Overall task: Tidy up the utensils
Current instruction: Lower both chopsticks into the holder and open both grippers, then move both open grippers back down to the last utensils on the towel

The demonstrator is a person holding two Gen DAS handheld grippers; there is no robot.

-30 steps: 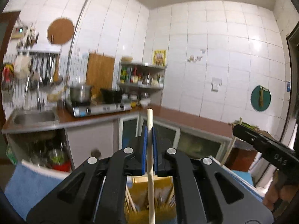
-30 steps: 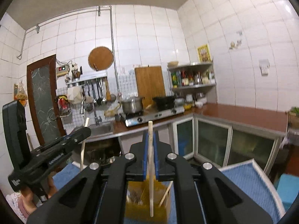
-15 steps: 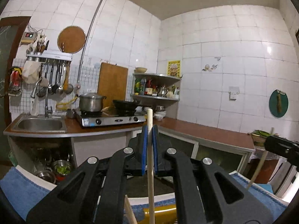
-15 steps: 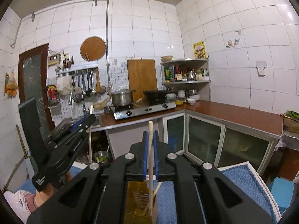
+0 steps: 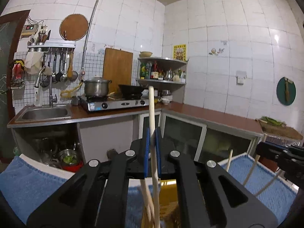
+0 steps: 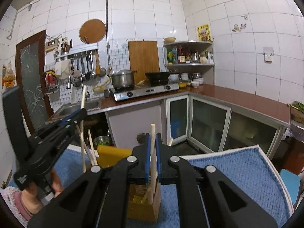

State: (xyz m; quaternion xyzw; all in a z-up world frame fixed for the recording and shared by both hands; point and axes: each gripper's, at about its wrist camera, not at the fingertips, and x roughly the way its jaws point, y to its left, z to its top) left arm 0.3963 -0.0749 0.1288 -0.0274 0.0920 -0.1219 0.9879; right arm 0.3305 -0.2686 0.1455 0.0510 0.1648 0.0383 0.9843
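Observation:
My left gripper (image 5: 151,133) is shut on a pale wooden chopstick (image 5: 152,110) that stands upright, its lower end over a yellow holder (image 5: 169,195) with other chopsticks in it. My right gripper (image 6: 152,138) is shut on another wooden chopstick (image 6: 153,131), whose lower end reaches into a yellow perforated utensil holder (image 6: 144,207). In the right wrist view the left gripper (image 6: 76,114) shows at the left, holding its chopstick (image 6: 83,102) above a second yellow holder (image 6: 112,154). In the left wrist view the right gripper (image 5: 281,153) shows at the right edge.
Both holders stand on a blue towel (image 6: 228,171) on a white-edged table. Behind are a counter with a sink (image 5: 43,113), a gas stove (image 5: 115,103) with a pot (image 5: 96,87) and a wok, a corner shelf of bottles (image 5: 161,72), and glass-door cabinets.
Both grippers have tilted up and shifted, each still holding its chopstick. The right chopstick has sunk lower into its holder. The left gripper now sits lower in the right wrist view.

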